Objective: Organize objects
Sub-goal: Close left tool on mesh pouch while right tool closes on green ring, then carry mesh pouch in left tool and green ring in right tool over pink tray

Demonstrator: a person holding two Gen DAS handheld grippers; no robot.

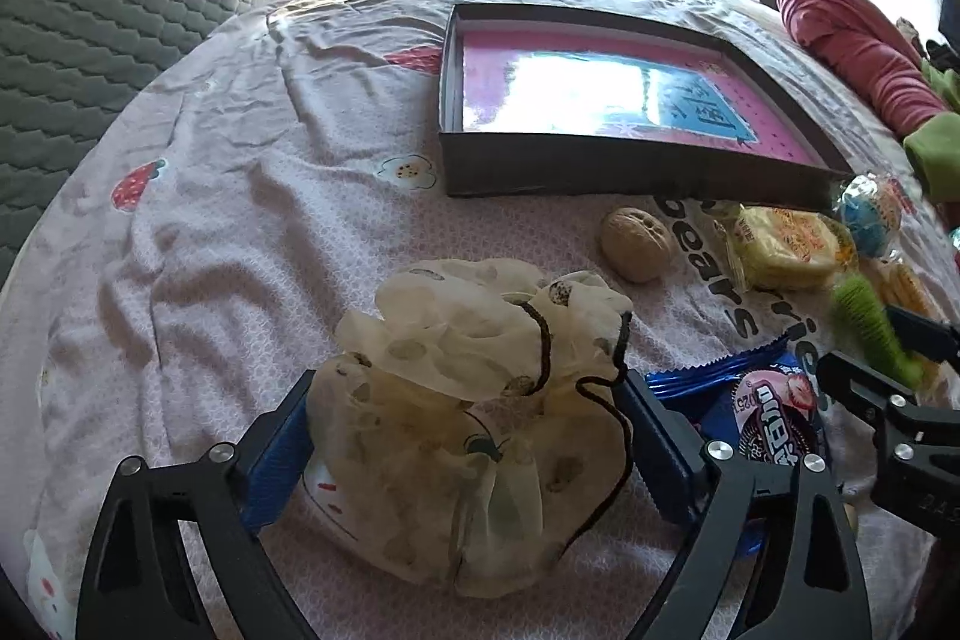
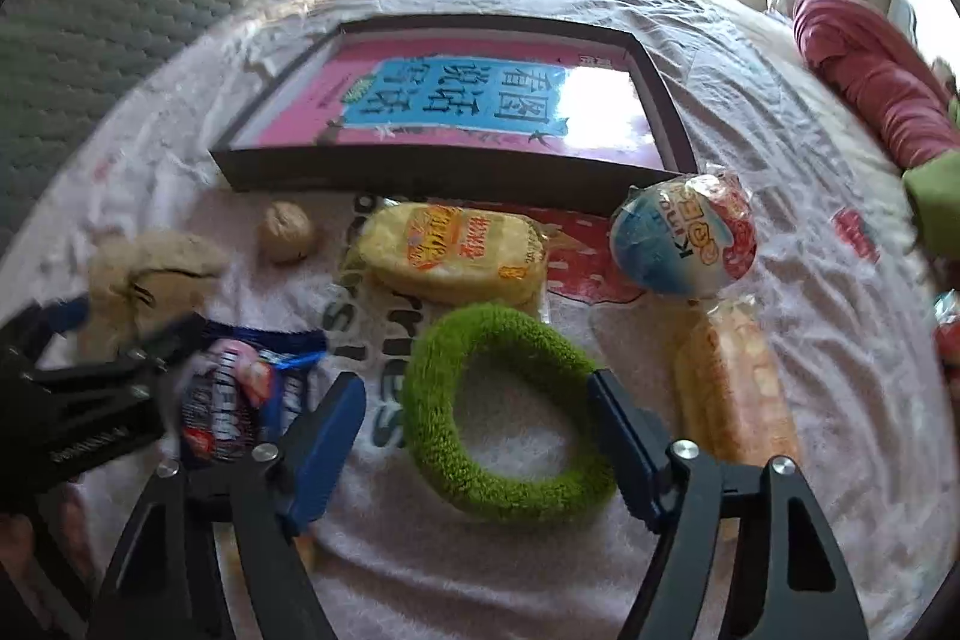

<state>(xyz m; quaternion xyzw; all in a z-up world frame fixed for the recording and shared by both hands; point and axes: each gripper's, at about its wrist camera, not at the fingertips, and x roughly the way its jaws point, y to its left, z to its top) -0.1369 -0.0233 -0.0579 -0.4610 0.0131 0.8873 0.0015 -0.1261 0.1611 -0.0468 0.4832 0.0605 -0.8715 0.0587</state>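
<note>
The left fingers point(image 1: 294, 436) stand apart on either side of a cream drawstring pouch point(image 1: 474, 400) at the bottom centre of the left wrist view; whether they press it cannot be told. The right fingers point(image 2: 336, 430) stand apart around a green fuzzy ring point(image 2: 438, 382) at lower centre of the right wrist view, the right one touching its rim. Above lie a walnut point(image 2: 287, 231), a yellow snack packet point(image 2: 459, 250) and a Kinder egg point(image 2: 684, 235), all on the bed sheet point(image 2: 810, 340) before a shallow black box point(image 2: 450, 172).
</note>
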